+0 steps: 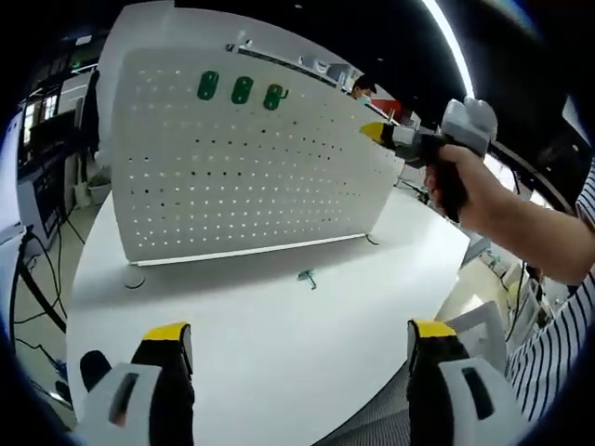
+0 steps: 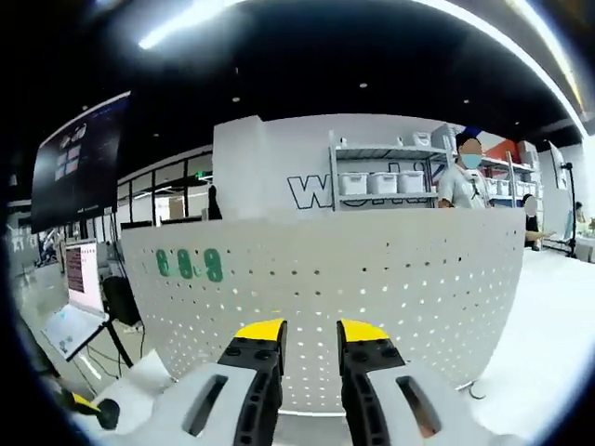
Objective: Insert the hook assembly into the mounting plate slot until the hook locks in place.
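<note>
Pegboard (image 1: 242, 158): stands upright on my table (image 1: 279, 334), at 12 o'clock from my left gripper (image 1: 302, 348). Three hooks (image 1: 241, 89): mounted in a row on the board, toward its top, at 11 o'clock. One hook (image 1: 307, 277): lies loose on the table before the board's foot, at 12 o'clock, apart from it. My right gripper (image 1: 375, 132): held near the board's edge, at 1 o'clock. In the right gripper view, shelves (image 2: 381, 177) and a person (image 2: 462, 177) stand behind the board, at 1 o'clock; a monitor (image 2: 82, 269) at 9 o'clock.

Small green hook (image 1: 307, 277) lies on table before upright pegboard (image 1: 242, 177).
</note>
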Tool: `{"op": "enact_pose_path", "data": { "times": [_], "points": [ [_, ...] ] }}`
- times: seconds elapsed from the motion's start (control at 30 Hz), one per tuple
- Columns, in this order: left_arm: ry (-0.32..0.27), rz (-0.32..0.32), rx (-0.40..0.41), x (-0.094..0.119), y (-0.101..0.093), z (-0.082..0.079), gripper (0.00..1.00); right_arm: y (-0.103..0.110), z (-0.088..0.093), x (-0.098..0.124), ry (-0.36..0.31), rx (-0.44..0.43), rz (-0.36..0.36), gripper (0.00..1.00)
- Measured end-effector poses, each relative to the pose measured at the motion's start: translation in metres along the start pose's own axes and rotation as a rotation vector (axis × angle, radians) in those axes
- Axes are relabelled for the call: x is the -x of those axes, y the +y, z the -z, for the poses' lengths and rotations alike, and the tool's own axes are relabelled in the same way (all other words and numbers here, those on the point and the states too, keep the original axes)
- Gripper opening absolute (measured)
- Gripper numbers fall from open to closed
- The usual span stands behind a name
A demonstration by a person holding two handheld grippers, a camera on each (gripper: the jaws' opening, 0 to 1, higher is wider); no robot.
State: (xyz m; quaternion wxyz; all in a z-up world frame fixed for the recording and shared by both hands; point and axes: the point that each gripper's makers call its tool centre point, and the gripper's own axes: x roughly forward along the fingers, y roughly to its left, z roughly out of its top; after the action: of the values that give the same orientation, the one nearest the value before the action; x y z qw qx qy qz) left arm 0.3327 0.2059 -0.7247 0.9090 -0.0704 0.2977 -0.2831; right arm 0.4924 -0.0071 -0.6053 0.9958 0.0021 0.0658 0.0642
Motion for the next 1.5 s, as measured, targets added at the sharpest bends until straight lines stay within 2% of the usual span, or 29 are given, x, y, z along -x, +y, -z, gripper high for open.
{"op": "enact_pose_path", "data": {
  "times": [0.07,0.13,0.17,0.27,0.37,0.47,0.5,0.63,0.73,0.83,1.0,1.1,1.3,1.5],
  "points": [
    [0.003,0.001,0.000,0.001,-0.001,0.001,0.98,-0.006,0.012,0.009,0.014,0.004,-0.007,0.19],
    [0.006,0.000,-0.004,0.002,-0.002,0.003,0.98,-0.007,0.028,0.018,0.059,-0.004,-0.031,0.19],
    [0.003,-0.002,-0.006,0.003,-0.004,0.003,0.98,-0.007,0.041,0.023,0.095,0.020,-0.045,0.19],
    [0.003,0.004,-0.003,0.003,-0.008,0.005,0.99,-0.008,0.060,0.033,0.141,0.079,-0.061,0.19],
    [0.019,0.011,-0.007,0.001,-0.011,0.009,0.99,-0.014,0.091,0.045,0.229,0.158,-0.073,0.20],
    [0.023,0.016,-0.009,0.000,-0.015,0.009,0.99,-0.016,0.105,0.054,0.261,0.145,-0.089,0.20],
    [0.024,0.017,-0.010,0.000,-0.016,0.009,0.99,-0.017,0.114,0.058,0.293,0.148,-0.098,0.21],
    [0.034,0.022,-0.006,-0.003,-0.018,0.012,0.99,-0.017,0.131,0.069,0.343,0.161,-0.121,0.21],
    [0.069,0.027,-0.021,-0.004,-0.019,0.019,1.00,-0.013,0.144,0.079,0.384,0.142,-0.156,0.21],
    [0.070,0.025,-0.009,-0.004,-0.019,0.021,1.00,-0.011,0.154,0.086,0.411,0.157,-0.174,0.21],
    [0.105,0.022,-0.006,-0.006,-0.017,0.032,1.00,-0.010,0.182,0.099,0.494,0.165,-0.207,0.22],
    [0.120,0.033,0.006,-0.007,-0.018,0.037,1.00,-0.010,0.199,0.105,0.548,0.132,-0.214,0.22],
    [0.147,0.029,0.022,-0.011,-0.015,0.047,1.00,-0.008,0.225,0.110,0.612,0.129,-0.230,0.21],
    [0.160,0.021,0.025,-0.012,-0.010,0.047,1.00,-0.003,0.246,0.110,0.659,0.141,-0.269,0.20]
  ]
}}
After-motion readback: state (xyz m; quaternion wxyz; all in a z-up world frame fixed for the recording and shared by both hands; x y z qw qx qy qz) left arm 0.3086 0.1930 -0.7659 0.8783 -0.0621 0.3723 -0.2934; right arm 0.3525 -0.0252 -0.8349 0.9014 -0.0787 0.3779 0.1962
